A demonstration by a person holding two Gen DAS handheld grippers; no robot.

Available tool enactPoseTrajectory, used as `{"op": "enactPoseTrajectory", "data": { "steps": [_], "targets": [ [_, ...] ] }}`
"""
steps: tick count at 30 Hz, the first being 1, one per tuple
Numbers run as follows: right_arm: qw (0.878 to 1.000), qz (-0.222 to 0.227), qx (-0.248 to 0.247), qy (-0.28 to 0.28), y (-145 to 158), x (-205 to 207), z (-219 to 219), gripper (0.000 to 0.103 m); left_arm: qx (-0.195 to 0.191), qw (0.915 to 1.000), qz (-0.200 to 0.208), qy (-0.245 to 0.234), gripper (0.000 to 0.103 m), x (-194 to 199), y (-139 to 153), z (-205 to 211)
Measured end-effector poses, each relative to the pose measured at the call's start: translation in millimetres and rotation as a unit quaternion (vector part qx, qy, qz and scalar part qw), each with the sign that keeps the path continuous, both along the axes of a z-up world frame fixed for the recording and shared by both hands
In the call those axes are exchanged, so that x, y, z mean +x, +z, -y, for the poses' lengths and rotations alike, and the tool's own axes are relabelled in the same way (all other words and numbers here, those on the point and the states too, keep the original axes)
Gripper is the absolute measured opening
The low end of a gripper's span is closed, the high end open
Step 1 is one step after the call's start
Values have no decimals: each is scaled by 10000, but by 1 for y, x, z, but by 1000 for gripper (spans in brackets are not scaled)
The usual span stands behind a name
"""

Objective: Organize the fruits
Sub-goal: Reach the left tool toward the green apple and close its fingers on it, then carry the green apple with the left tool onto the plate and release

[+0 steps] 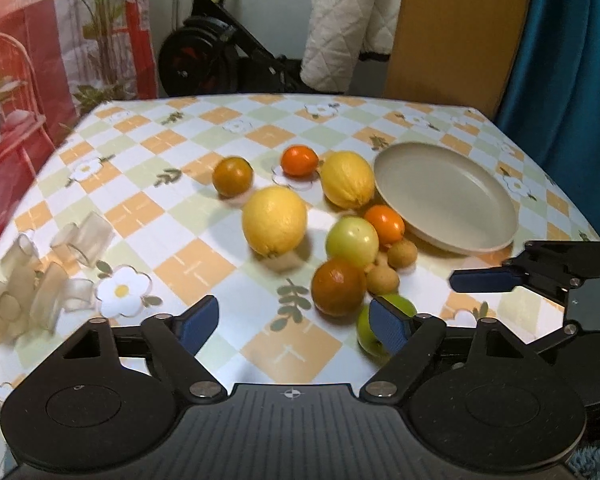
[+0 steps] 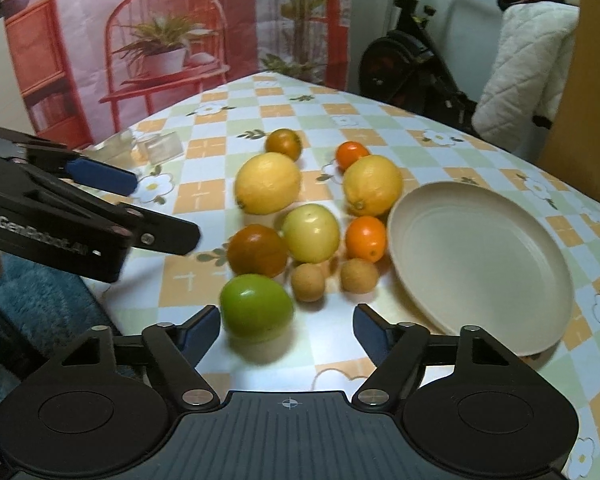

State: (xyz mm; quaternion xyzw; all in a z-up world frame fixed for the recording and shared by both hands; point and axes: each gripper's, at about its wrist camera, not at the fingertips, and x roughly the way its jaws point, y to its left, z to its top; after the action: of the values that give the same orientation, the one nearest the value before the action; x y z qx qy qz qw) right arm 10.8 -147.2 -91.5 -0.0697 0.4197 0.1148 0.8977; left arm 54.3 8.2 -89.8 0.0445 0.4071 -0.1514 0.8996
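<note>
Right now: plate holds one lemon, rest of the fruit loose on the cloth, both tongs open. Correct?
Not quite. The plate holds nothing; both lemons lie on the cloth beside it, as the right wrist view shows. The other fruit is loose and both tongs are open.

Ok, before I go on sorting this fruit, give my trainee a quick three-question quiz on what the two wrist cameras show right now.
1. True or false: the beige plate already holds fruit.
2. Which fruit lies nearest the right gripper? A) bright green fruit B) far lemon C) small orange fruit
3. How many small tan round fruits lie at the near edge of the pile?

Key:
1. False; the plate is bare.
2. A; it lies just ahead of the right gripper's left finger, with open jaws not gripping it.
3. Two, side by side; the second lies nearer the plate.
</note>
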Motion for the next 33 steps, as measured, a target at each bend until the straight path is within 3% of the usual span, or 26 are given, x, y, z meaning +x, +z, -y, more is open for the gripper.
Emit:
{"op": "enactPoseTrajectory", "data": {
  "steps": [5,14,33],
  "targets": [
    [9997,-94,133,174,-6,1,-3,62,-72,9993,-114,-343,67,1,-6,9],
    [9994,-99,199,259,-12,3,-4,48,-369,9939,-280,-997,52,6,-17,27],
    [9993,-88,296,201,-22,6,0,44,-919,9877,-855,-927,45,23,-36,29]
  ]
}}
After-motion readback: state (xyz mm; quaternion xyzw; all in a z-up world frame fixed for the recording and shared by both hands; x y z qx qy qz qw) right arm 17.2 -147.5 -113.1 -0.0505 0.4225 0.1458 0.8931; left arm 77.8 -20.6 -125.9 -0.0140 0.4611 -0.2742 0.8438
